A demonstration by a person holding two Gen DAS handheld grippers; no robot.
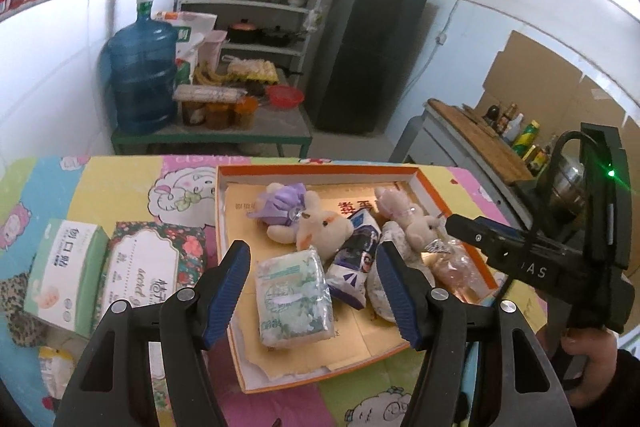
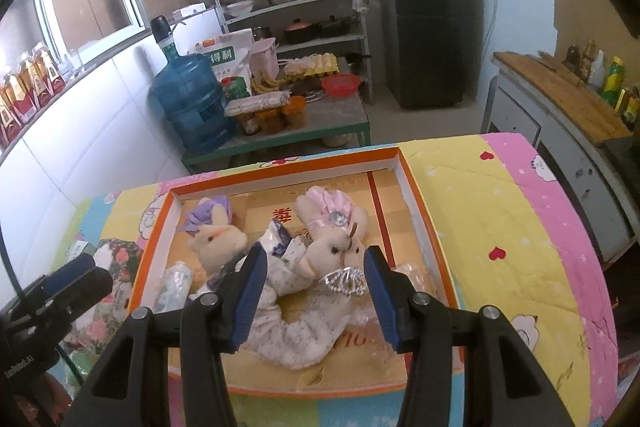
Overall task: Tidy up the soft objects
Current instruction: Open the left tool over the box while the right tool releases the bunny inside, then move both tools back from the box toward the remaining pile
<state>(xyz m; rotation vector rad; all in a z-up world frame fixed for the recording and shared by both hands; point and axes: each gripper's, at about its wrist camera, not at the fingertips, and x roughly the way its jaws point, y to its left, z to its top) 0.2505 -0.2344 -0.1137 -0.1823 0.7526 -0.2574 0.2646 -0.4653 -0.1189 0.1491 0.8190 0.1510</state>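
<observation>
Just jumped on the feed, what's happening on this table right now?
A person holds a two-finger tool in each hand over an orange-rimmed box on a cartoon-print cloth. Both tools are open and hold nothing. The left tool is above a green tissue pack in the box; the right tool is above a floral scrunchie and a pink-bonnet plush. A purple-bonnet plush lies there too. Two tissue boxes sit outside, left of the box.

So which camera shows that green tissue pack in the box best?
The left wrist view: the green tissue pack lies whole between the open left gripper fingers. The right wrist view shows only a sliver at the box's left wall.
</observation>
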